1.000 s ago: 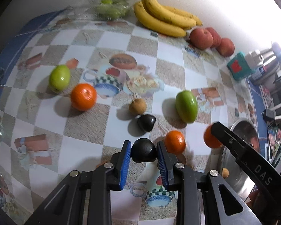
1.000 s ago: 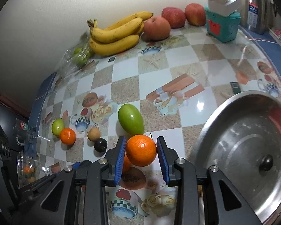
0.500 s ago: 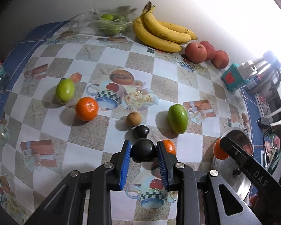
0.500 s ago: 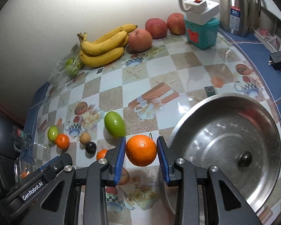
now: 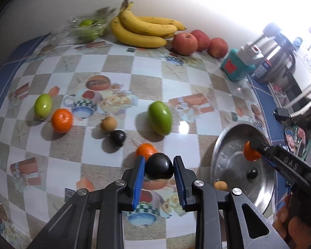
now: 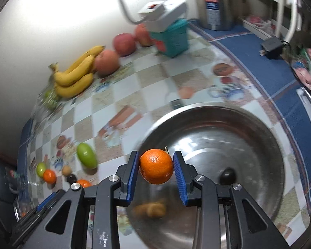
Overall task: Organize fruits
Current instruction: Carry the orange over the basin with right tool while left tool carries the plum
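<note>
My left gripper (image 5: pixel 159 169) is shut on a dark round fruit (image 5: pixel 159 169), held above the tablecloth. My right gripper (image 6: pixel 156 166) is shut on an orange (image 6: pixel 156 166), held over the near-left part of the steel bowl (image 6: pixel 265 128); it shows at the right of the left wrist view (image 5: pixel 252 151). The bowl (image 5: pixel 219 151) holds a small dark fruit (image 6: pixel 227 176) and small tan fruits (image 6: pixel 152 208). On the table lie a green mango (image 5: pixel 160 117), two oranges (image 5: pixel 62 120) (image 5: pixel 146 149), a small green fruit (image 5: pixel 43 105), a tan fruit (image 5: pixel 108 123) and a dark fruit (image 5: pixel 118 137).
Bananas (image 5: pixel 143 31), apples (image 5: pixel 185 43) and a bag of green fruit (image 5: pixel 87 28) line the back wall. A teal box with a white plug block (image 6: pixel 170 31) and a steel kettle (image 6: pixel 217 2) stand at the back right. A black adapter (image 6: pixel 272 46) lies on the blue border.
Both grippers moved right toward the bowl with their fruits held. The right gripper now hangs over the bowl's interior, where it earlier hung over the tablecloth beside the mango.
</note>
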Tool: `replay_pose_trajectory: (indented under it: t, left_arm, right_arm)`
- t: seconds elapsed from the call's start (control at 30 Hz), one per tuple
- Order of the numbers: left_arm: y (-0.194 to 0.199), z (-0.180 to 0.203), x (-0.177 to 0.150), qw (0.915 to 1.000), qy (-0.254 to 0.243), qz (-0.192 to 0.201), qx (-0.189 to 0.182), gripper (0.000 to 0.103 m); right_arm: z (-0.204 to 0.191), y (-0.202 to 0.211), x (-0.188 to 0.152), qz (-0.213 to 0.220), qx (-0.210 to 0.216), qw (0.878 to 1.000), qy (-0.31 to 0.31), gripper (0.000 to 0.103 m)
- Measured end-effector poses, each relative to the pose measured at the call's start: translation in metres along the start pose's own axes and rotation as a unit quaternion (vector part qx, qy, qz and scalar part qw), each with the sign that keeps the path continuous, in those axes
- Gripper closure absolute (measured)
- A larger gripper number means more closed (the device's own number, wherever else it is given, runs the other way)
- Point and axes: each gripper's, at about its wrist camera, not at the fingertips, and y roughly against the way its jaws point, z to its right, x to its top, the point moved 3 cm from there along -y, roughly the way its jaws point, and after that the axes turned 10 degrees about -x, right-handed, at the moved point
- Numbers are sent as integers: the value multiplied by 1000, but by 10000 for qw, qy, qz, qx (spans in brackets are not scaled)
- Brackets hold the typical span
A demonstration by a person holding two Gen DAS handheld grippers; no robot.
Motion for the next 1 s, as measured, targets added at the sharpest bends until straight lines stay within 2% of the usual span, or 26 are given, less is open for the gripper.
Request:
replay_pose_trajectory:
  t: [0.23, 0.43, 0.63, 0.77, 1.0]
  left_arm:
    - [-17, 42, -13, 9979, -575, -214, -201, 73]
    - [-32, 73, -22, 9945, -946, -321, -308, 73]
    - [-50, 100, -30, 9899, -1292, -407, -412, 73]
    - [-62, 108, -34, 9875, -1486, -403, -339, 73]
    - [-74, 112, -33, 9870, -1530, -338, -355, 73]
  right_arm:
    - [47, 1, 9, 13, -163, 9981, -598, 68]
    - [76, 3, 14, 117, -318, 9956, -874, 68]
    - [84, -1, 15, 90, -340, 9950, -935, 68]
    - [83, -7, 15, 52, -356, 9953, -901, 68]
    - [80, -18, 13, -41, -353, 9954, -885, 67]
